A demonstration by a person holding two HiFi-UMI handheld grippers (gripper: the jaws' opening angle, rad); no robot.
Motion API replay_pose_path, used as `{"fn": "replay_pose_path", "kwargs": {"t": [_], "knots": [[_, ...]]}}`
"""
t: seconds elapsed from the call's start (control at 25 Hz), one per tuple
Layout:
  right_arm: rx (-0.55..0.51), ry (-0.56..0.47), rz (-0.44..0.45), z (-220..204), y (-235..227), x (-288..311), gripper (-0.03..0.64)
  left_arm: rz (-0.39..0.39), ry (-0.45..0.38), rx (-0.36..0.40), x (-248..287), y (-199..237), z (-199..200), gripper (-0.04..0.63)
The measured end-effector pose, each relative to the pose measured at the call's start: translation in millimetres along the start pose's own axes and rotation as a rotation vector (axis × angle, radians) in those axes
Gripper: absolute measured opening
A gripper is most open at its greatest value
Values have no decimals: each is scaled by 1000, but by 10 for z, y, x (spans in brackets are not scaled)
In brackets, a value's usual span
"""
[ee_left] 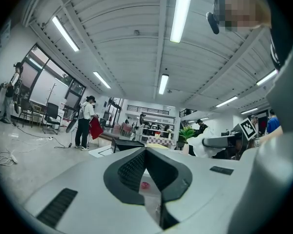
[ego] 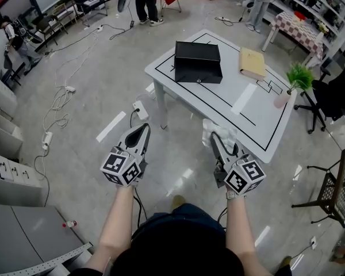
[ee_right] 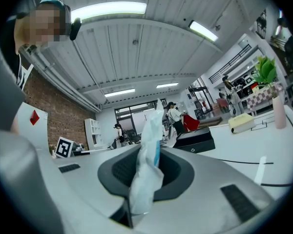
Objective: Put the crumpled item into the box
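Carrying step: right gripper (ego: 214, 135) clenched on the crumpled white item (ee_right: 146, 165), short of the table (ego: 241, 105); left gripper (ego: 142, 130) closed, empty; next likely needs reaching over the black box (ego: 198, 62), then releasing.

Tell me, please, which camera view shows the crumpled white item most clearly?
The right gripper view: the crumpled item stands large and centred, pinched in the right tongs. The head view shows a small white wad at those tongs' tip; the left gripper view, a distant white lump at right.
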State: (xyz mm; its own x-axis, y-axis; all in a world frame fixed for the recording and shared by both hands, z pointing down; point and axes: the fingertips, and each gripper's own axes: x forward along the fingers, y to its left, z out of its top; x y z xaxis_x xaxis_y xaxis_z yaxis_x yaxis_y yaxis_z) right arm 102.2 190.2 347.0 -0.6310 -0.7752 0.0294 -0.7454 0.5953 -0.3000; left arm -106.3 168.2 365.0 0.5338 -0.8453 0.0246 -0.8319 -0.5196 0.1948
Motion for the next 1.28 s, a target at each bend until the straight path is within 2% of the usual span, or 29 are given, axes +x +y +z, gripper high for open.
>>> {"fn": "replay_pose_path", "kwargs": {"t": [0.44, 1.08, 1.28], "knots": [[17, 12, -11, -4, -454, 118, 55, -12, 16, -17, 466, -17, -131, 11], [48, 21, -24, -87, -643, 41, 55, -11, 23, -21, 562, -83, -144, 11], [77, 14, -36, -102, -768, 114, 57, -34, 35, -15, 679, -113, -157, 11]]}}
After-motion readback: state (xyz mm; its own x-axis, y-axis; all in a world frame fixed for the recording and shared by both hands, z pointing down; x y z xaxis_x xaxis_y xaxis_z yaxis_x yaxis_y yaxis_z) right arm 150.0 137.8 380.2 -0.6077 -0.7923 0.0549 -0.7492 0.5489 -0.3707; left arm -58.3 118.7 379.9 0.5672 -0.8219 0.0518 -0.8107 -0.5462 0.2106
